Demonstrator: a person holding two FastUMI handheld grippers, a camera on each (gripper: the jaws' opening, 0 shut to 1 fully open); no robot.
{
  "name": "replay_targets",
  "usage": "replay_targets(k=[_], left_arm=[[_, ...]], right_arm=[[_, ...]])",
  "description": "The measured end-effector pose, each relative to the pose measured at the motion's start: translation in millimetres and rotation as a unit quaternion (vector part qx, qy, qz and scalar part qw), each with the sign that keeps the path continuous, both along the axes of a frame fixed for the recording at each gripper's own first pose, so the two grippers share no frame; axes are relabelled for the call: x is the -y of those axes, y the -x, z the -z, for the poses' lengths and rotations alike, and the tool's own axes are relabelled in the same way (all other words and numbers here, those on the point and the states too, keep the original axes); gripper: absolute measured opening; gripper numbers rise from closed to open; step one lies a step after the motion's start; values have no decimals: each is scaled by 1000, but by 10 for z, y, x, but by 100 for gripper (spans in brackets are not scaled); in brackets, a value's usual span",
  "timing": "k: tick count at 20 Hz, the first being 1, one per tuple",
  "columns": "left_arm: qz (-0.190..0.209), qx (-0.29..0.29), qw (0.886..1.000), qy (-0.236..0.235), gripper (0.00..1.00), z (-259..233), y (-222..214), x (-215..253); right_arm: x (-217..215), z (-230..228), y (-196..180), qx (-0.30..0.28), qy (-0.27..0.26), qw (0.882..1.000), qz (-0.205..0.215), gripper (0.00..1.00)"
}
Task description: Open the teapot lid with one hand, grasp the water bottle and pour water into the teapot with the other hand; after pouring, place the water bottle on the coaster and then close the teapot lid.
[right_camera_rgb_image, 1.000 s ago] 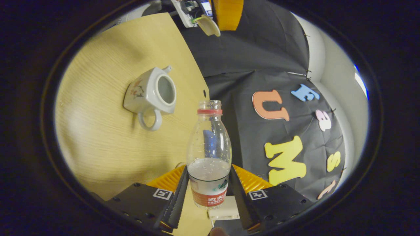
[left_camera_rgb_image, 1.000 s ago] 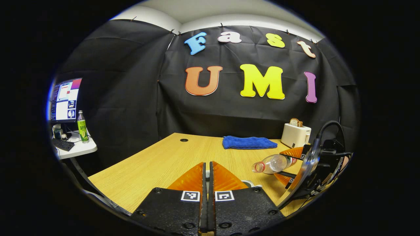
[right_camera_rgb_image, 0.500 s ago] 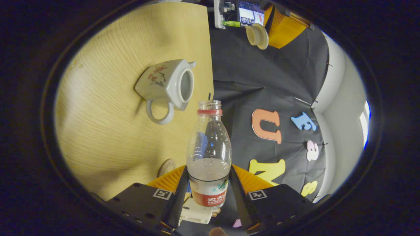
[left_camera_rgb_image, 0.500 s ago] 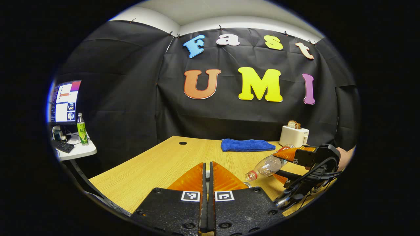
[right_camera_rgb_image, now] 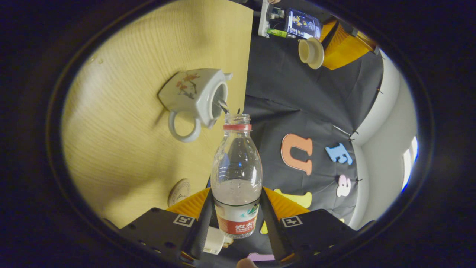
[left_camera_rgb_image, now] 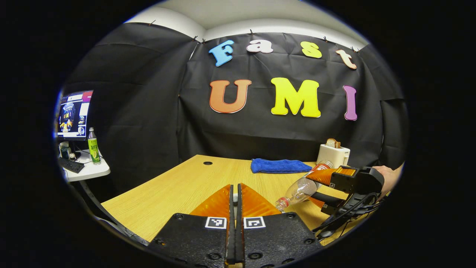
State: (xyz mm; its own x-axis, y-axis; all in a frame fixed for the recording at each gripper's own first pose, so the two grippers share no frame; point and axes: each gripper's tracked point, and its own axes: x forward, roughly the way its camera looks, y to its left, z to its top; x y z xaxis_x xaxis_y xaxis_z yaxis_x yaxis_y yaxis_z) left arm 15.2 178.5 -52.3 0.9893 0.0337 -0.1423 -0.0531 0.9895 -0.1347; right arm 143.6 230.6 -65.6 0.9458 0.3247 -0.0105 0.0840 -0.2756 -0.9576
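The right tongs (right_camera_rgb_image: pixel 236 208) squeeze the water bottle (right_camera_rgb_image: pixel 236 175) low down, tipped over the teapot (right_camera_rgb_image: pixel 195 100). The left tongs (left_camera_rgb_image: pixel 234 201) pinch the lid (right_camera_rgb_image: pixel 311 53). The thin bottle could crumple or slip.

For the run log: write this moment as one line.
phase: pouring | right gripper: shut on water bottle, tipped toward open teapot | left gripper: holds lid aloft | coaster: bare

Teapot (right_camera_rgb_image: pixel 193 97) on table (right_camera_rgb_image: pixel 122 149); coaster (right_camera_rgb_image: pixel 179 192) near it; towel (left_camera_rgb_image: pixel 279 165) beside toaster (left_camera_rgb_image: pixel 333 155) at the back

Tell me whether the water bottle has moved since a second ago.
Yes. In the left gripper view the water bottle has tipped its mouth lower toward the table, against the fixed toaster.
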Motion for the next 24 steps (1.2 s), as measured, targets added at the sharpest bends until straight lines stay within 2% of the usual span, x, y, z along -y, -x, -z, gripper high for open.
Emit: replay_targets(k=[24], left_arm=[[5,3,1000,0,2,-27,19,-1]], right_arm=[[-83,-89,68,43,54,997,-20,69]])
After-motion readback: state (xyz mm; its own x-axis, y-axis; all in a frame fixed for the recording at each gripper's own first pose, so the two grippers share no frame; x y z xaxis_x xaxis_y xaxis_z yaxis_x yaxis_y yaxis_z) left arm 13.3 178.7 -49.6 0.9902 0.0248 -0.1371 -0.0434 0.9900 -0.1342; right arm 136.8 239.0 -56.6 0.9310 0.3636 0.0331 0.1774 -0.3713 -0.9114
